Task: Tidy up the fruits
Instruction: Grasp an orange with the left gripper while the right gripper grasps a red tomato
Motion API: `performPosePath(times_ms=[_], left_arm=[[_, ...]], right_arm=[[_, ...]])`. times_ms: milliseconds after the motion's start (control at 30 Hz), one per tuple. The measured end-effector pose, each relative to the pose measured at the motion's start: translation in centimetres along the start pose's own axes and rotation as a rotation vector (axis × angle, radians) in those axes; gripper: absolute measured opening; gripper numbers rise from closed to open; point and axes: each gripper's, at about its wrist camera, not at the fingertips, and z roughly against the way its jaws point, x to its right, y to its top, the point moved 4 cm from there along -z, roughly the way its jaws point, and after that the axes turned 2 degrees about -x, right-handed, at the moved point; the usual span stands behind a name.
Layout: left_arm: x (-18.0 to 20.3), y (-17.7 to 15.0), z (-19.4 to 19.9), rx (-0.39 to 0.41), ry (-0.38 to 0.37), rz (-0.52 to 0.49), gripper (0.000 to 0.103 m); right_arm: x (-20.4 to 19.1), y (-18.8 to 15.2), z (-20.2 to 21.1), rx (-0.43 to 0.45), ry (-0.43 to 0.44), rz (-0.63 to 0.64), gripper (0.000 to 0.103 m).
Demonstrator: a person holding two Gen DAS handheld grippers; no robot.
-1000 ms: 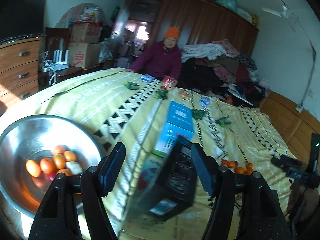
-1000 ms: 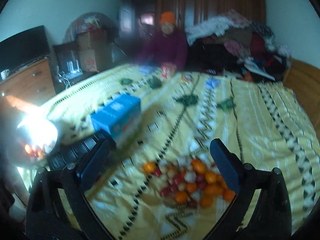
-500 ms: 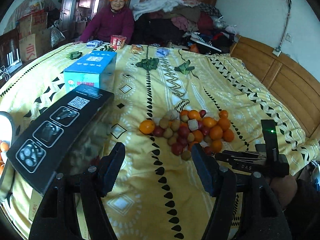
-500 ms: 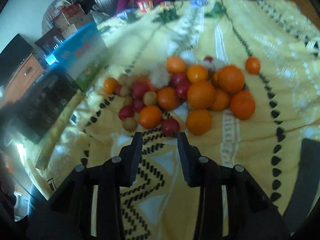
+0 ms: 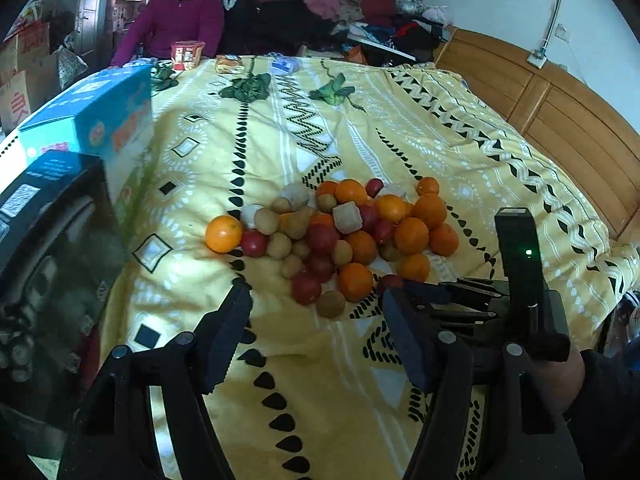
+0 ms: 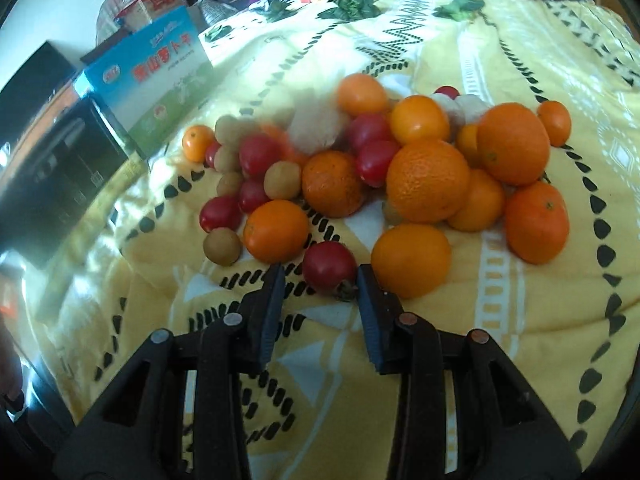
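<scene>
Red fruit (image 6: 329,267) between the right claw's (image 6: 320,286) parted fingers.

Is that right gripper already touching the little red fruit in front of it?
Cannot tell. In the right wrist view the red fruit sits between the open right gripper fingertips; bedspread shows on its left side, but its right side looks flush.

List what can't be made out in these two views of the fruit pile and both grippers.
- Left wrist view: the black box is cut off by the left edge and blurred, so its print is unreadable.
- Left wrist view: the left gripper's finger hides most of the right gripper.
- Right wrist view: the pale fruit in the fruit pile is motion-blurred; its kind is unclear.
- Right wrist view: whether the right gripper's fingers touch the red fruit is unclear.
</scene>
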Motion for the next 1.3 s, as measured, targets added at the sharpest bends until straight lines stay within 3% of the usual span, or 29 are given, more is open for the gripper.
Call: performPosePath(times_ms=[33, 200, 467, 567, 833, 900, 1300], left_arm=[[0.5, 0.1, -0.8, -0.007, -0.014, -0.013, 0.067], [2.9, 0.4, -5.2, -0.057, -0.080, -0.083, 0.061], [3.3, 0.1, -9.6, -0.117, -0.063, -0.113, 0.055], [3.3, -0.2, -10.9, -0.147, -0.046, -0.120, 0.048], [4.0, -0.3, -11.7, -0.127, -0.040, -0.143, 0.048], [3.9, -0.2, -11.6, -0.117, -0.021, -0.143, 0.035], [4.4, -0.2, -7.2, -0.045, -0.068, -0.113, 0.035]], right_arm=[[0.2, -0.2, 0.3, 0.012, -0.001, -0.012, 0.026], [0.8, -1.8, 2.4, 0.063, 0.047, -0.086, 0.026], [1.7, -2.4, 3.7, 0.090, 0.066, -0.129, 0.026], [2.1, -2.4, 3.4, 0.086, 0.066, -0.139, 0.026], [2.6, -2.3, 2.0, 0.066, 0.078, -0.152, 0.028], [2.6, -2.2, 1.9, 0.068, 0.074, -0.143, 0.028], [2.4, -2.2, 3.5, 0.100, 0.042, -0.138, 0.026]])
